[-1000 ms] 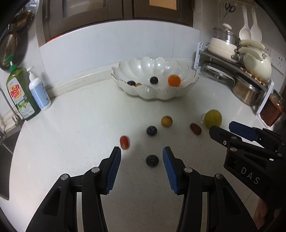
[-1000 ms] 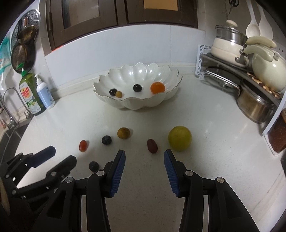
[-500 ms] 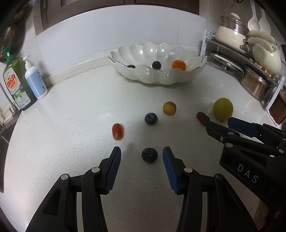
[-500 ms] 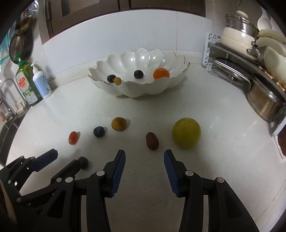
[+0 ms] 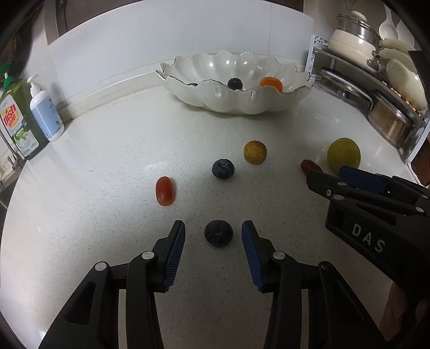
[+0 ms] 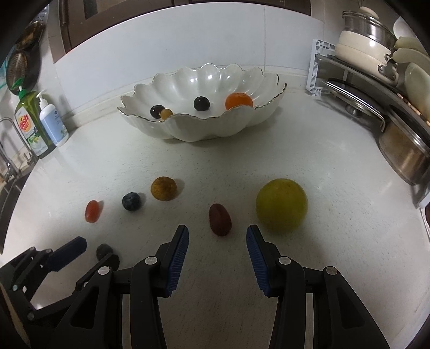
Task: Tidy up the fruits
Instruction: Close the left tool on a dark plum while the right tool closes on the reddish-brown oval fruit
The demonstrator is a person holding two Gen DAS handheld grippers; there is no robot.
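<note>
The left claw (image 5: 213, 234), spread wide around the near blueberry (image 5: 218, 233) on the worktop (image 5: 107, 161), should pinch gently, while the right claw (image 6: 217, 240), also released, frames the dark red fruit (image 6: 220, 219).

Your bowl (image 6: 204, 126) sits behind six loose fruits; a blueberry (image 5: 218, 233) lies between your left gripper's (image 5: 213, 236) fingers.

White speckled countertop (image 6: 309, 150) against a white tiled wall (image 6: 188, 45). Left of the wall: dish soap bottle (image 6: 28, 123), lotion pump bottle (image 6: 51, 120). Right: pot rack (image 6: 376, 88). Above: dark cabinets (image 6: 80, 16).
</note>
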